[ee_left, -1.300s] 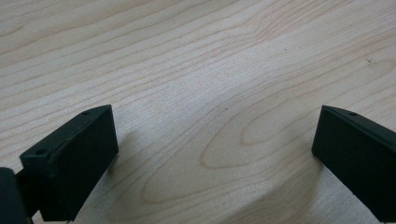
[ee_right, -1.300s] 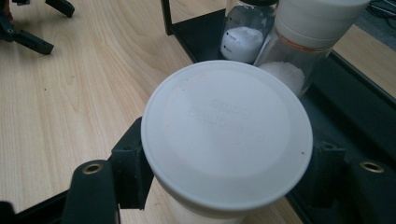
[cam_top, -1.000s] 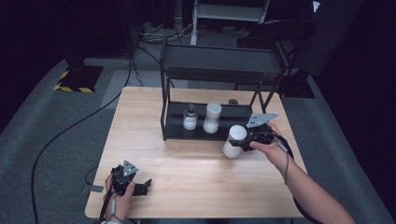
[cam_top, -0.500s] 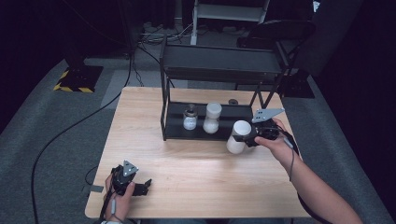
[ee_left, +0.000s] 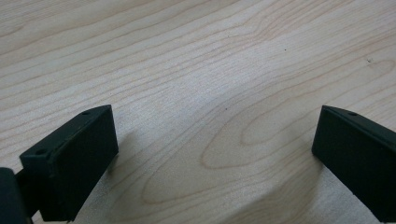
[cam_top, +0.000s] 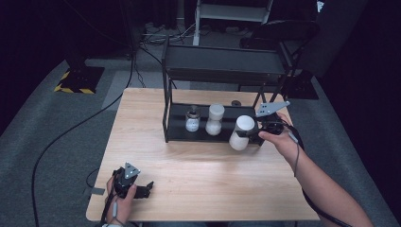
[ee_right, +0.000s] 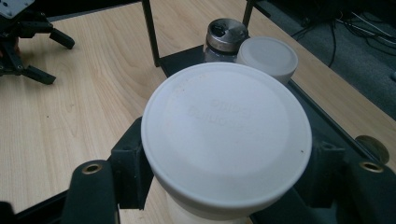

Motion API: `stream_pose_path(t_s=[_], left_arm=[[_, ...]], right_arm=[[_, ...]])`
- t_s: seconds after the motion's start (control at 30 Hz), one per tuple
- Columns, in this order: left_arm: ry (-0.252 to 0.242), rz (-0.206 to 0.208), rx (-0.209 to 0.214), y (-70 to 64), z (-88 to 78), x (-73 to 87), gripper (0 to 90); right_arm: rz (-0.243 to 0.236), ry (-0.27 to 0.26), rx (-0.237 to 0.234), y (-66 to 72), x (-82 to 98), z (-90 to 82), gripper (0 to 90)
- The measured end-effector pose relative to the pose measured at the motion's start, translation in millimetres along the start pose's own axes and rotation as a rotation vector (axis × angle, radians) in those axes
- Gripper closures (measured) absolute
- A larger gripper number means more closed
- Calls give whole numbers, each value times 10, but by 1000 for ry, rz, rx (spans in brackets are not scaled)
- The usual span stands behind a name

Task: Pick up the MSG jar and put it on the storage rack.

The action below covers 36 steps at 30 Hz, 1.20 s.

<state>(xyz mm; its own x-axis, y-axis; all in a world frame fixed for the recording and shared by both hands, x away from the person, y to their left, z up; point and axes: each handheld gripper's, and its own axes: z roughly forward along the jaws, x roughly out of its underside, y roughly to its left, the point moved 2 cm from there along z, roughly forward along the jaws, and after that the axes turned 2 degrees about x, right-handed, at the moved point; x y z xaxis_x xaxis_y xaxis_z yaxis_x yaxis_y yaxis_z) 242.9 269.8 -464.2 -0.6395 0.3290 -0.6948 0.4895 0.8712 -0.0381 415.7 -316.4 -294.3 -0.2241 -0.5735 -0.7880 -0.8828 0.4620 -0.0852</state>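
The tall white plastic jar with a wide white screw lid (cam_top: 241, 133) hangs tilted in the air at the front right corner of the low black metal shelf rack (cam_top: 222, 66), its base above the light wooden table (cam_top: 198, 179). The right gripper (cam_top: 255, 132) has its two black jaws clamped on the jar just under the lid; in the right gripper view the lid (ee_right: 226, 133) sits between the jaw blocks, faint raised lettering on its top.

On the rack's bottom shelf, just left of the held jar, stand a smaller white-lidded jar of pale contents (cam_top: 215, 120) and, beside it, a small glass shaker with a metal cap (cam_top: 192, 119), both upright and apart from the held jar. A small dark round knob (cam_top: 235, 103) lies on the table behind the rack.

The left gripper (cam_top: 146, 188) rests near the table's front left edge, jaws spread wide with nothing between them, only bare wood grain.
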Motion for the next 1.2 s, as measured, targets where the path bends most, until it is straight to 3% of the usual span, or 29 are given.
stream_pose_path(t_s=[1.2], left_arm=[[1,0,0,0,0,-1,3]], right_arm=[[0,7,-12,-415,-302,217,343]])
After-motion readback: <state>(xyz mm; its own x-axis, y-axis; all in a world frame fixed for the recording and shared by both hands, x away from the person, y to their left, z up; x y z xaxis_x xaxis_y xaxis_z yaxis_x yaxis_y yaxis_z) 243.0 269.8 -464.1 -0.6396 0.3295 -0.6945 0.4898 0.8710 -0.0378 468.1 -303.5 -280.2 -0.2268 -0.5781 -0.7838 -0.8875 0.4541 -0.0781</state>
